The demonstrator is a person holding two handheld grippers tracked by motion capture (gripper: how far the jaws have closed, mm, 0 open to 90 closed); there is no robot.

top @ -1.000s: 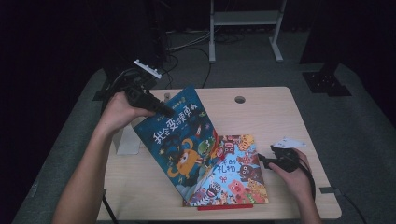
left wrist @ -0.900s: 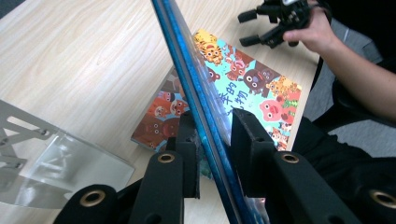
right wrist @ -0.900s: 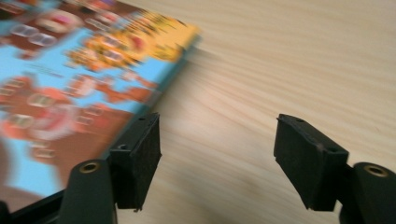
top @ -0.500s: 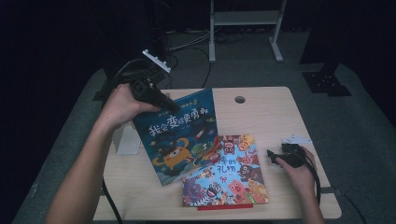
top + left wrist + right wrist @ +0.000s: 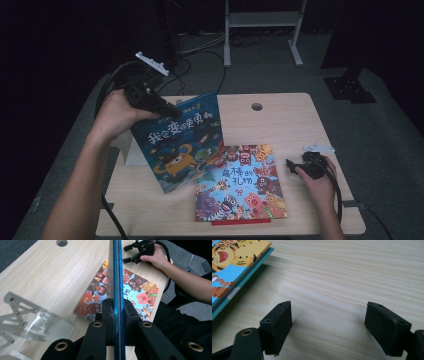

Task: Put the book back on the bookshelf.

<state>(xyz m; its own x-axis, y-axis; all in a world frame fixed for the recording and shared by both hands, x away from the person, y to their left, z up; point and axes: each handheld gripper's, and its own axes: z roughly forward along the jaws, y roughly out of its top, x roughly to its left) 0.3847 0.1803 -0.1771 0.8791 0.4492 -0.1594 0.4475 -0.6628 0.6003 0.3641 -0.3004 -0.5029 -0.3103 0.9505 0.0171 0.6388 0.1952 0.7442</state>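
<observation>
Blue book [image 5: 180,142] clamped upright in your left gripper [image 5: 116,312] | right gripper [image 5: 328,327] jaws just opened, empty, beside colourful book [image 5: 240,182] | next: stand it in acrylic rack [image 5: 32,325].

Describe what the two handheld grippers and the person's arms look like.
Both the left gripper and the right gripper are matte black, with two blocky padded jaws and brass-coloured rivets at the pivots. A grey three-cornered plate tops the left one. Thick black cables trail from each. The forearms are bare, no sleeves.
</observation>
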